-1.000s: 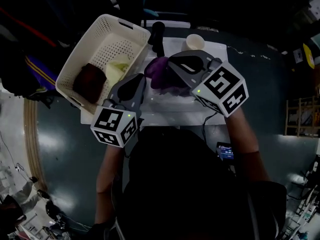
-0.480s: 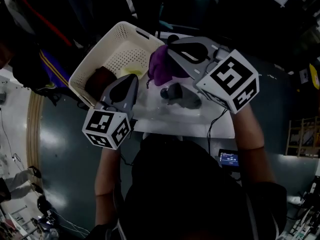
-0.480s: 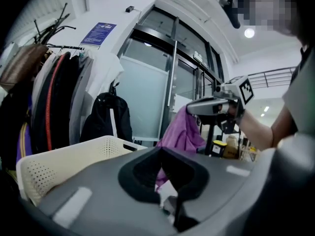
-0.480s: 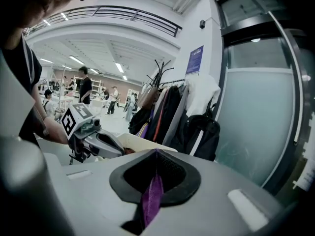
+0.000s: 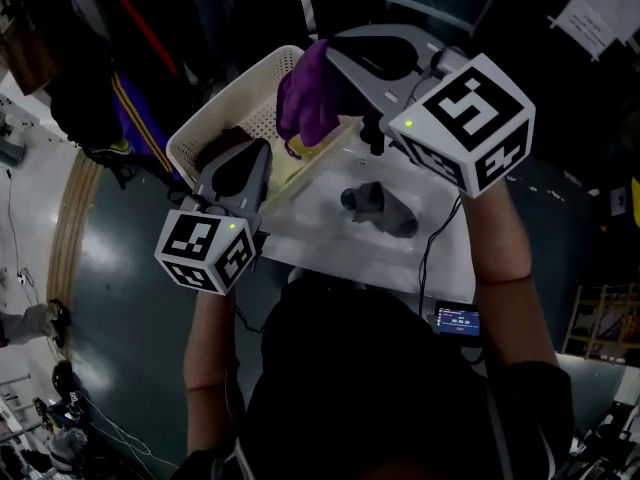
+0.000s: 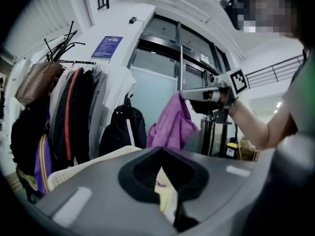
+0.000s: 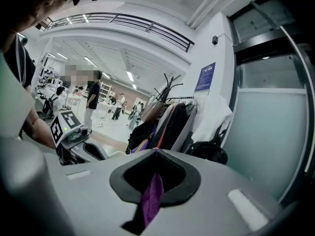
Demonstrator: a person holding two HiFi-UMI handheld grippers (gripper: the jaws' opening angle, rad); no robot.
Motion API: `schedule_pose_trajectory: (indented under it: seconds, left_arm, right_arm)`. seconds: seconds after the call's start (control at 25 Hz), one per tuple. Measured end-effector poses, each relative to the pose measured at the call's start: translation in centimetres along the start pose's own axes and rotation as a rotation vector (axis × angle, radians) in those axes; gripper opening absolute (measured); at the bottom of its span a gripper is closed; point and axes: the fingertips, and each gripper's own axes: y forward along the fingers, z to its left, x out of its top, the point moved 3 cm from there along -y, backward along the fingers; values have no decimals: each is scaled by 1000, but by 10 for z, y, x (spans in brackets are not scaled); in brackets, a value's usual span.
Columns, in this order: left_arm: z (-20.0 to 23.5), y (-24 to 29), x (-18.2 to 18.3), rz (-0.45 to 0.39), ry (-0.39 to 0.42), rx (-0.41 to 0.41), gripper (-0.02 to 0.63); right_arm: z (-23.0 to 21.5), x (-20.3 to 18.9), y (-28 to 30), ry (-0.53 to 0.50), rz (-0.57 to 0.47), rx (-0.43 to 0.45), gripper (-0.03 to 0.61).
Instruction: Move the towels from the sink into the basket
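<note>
One cream basket (image 5: 240, 86) stood at the far left of the scene, and everything else is placed from it here. One white sink (image 5: 330, 240) lay just beside its right-hand, nearer wall, with a single dark grey fitting (image 5: 375, 206) lying in the basin.

There were three towels. One purple towel (image 5: 305, 98) hung in the air over the basket's right rim, clear of the sink, dangling from the right tool (image 5: 330, 56). That tool's jaws were clamped tight on the towel's top edge, and the right gripper view showed a strip of purple cloth pinched in the slit between them. One yellow towel (image 5: 298, 154) lay inside the basket at its near right corner, below the purple one. One dark towel (image 5: 225, 140) lay inside the basket too, toward its near left side.

There were two tools, each bearing one marker cube. The left tool (image 5: 262, 150) hovered over the basket's near rim with its jaws meeting at the tips. Yellow cloth showed through the slit under them, but whether they pinched it or it simply lay below could not be told.

Behind the basket, one rack of coats and bags (image 6: 64, 112) stood against the wall.
</note>
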Motion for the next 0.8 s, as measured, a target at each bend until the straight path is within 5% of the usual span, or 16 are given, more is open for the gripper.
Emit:
schedule_pose_trajectory:
  seconds: [0.4,0.8]
  left_arm:
    - [39,-36,-6,0,-26,129,5]
    - [78,-73,-27,20,-71,239,5]
  right_arm:
    - [30,13,70,35,-50,116,5]
    - [106,-10,137,34,17,315,6]
